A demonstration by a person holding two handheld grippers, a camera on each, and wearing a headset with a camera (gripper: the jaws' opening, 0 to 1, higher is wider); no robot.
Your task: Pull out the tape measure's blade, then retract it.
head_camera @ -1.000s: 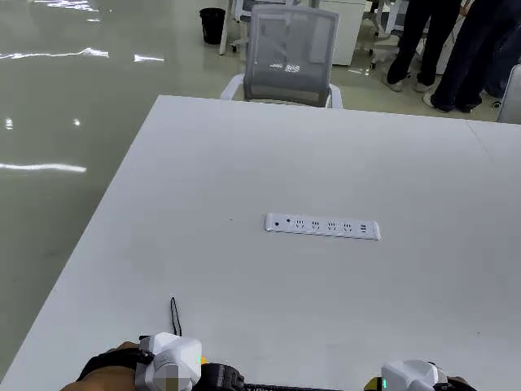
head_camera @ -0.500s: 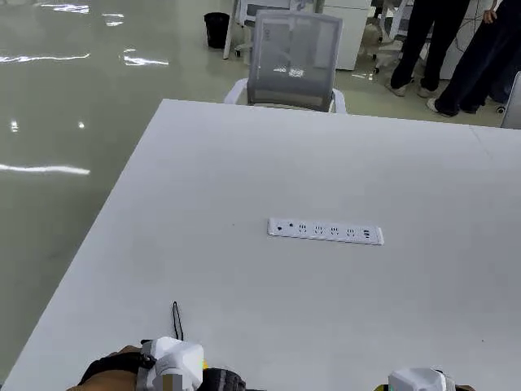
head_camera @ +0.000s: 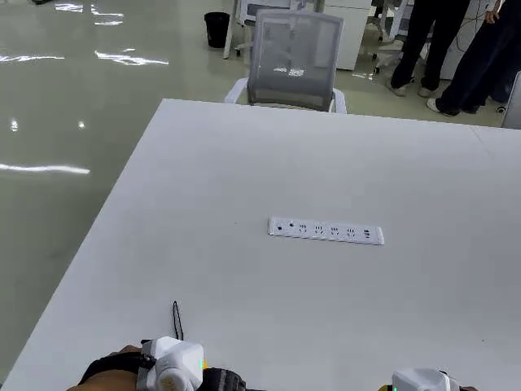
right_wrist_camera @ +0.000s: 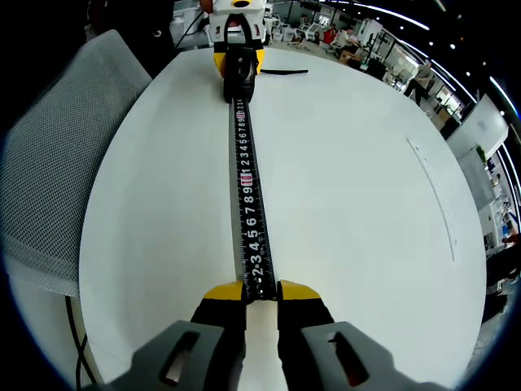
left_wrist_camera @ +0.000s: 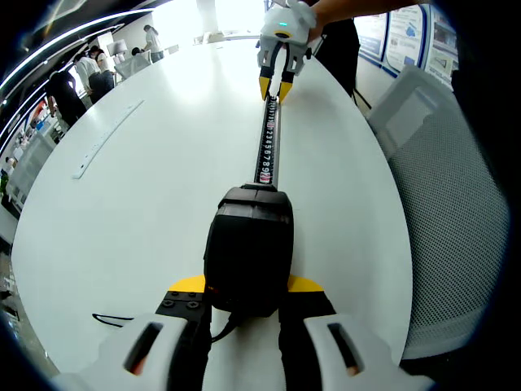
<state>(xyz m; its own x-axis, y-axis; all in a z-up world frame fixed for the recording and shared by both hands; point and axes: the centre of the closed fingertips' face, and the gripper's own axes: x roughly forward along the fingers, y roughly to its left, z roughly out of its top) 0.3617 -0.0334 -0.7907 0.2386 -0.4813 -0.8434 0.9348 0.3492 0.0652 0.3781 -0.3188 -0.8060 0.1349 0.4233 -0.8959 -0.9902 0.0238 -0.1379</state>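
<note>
The black tape measure case [left_wrist_camera: 248,244] sits between the jaws of my left gripper [left_wrist_camera: 248,285], which is shut on it. Its blade [left_wrist_camera: 268,147] runs flat along the white table to my right gripper [left_wrist_camera: 277,88]. In the right gripper view, my right gripper [right_wrist_camera: 260,292] is shut on the blade's end. The numbered blade [right_wrist_camera: 247,187] stretches away to the case [right_wrist_camera: 237,69] held in the left gripper [right_wrist_camera: 236,49]. In the head view, the left gripper [head_camera: 175,366] and the right gripper [head_camera: 419,381] sit at the bottom edge.
A white power strip [head_camera: 326,231] lies mid-table on the white table [head_camera: 285,163]. A thin black cord [head_camera: 176,319] lies by the left gripper. A grey mesh chair [head_camera: 293,57] stands at the far edge, with people [head_camera: 456,49] behind it. Another mesh chair [right_wrist_camera: 57,147] is beside me.
The head camera tilted slightly, so the table and power strip sit a little lower in the picture. Both grippers stay at the bottom edge in about the same places.
</note>
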